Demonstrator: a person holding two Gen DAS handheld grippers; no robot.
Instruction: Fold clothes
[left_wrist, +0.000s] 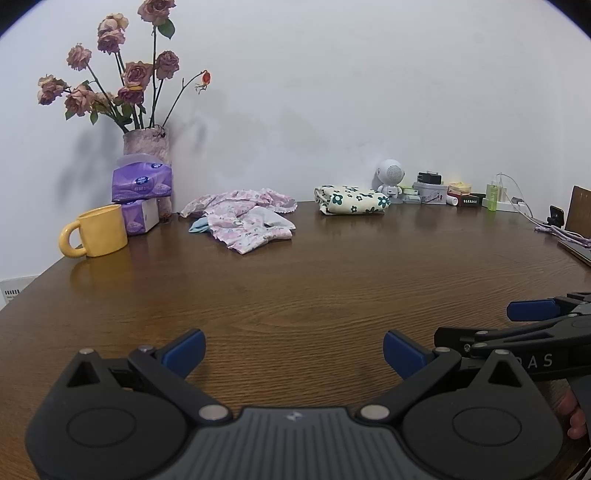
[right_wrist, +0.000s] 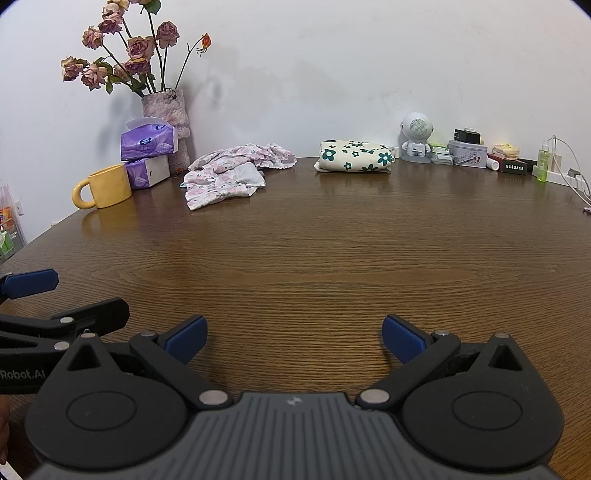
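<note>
Left tongs: spread wide, empty, low over near edge of counter. Crumpled pink floral garment far across at 11 o'clock, long axis roughly left-right, well apart. Folded green-flower cloth at 1 o'clock, by wall. Right tongs: also spread, empty, level, just beside left. Garment likely nearer left tongs; long forward reach needed.

On the table, a crumpled garment lies at the back, left of a folded one. A mug stands further left, before stacked tissue packs and a vase.
</note>
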